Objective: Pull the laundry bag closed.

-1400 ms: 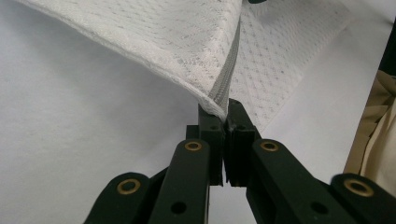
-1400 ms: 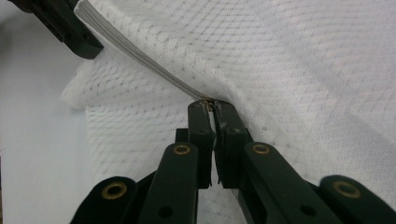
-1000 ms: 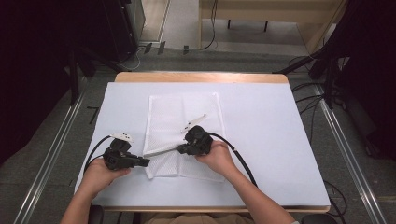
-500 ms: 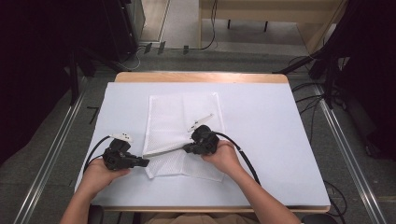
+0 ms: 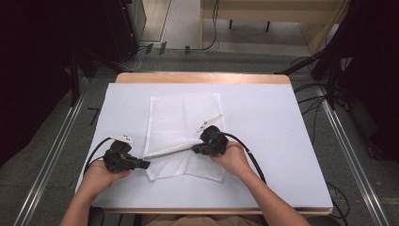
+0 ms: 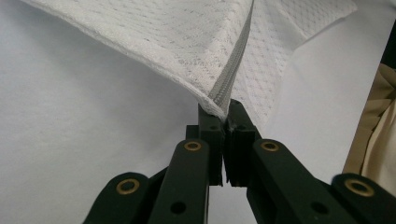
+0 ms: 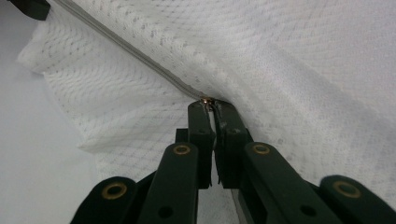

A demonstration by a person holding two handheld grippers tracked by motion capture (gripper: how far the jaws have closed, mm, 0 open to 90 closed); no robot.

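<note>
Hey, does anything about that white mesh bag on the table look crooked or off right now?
Yes. The white mesh zippered bag lies askew: its near part is lifted and folded, with the grey zipper stretched slantwise between the left gripper, clamped on its end, and the right gripper, shut at the slider. No damage shows.

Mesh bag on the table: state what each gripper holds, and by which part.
Left gripper pinches the white mesh bag at the zipper's end corner. Right gripper grips the zipper pull.
</note>
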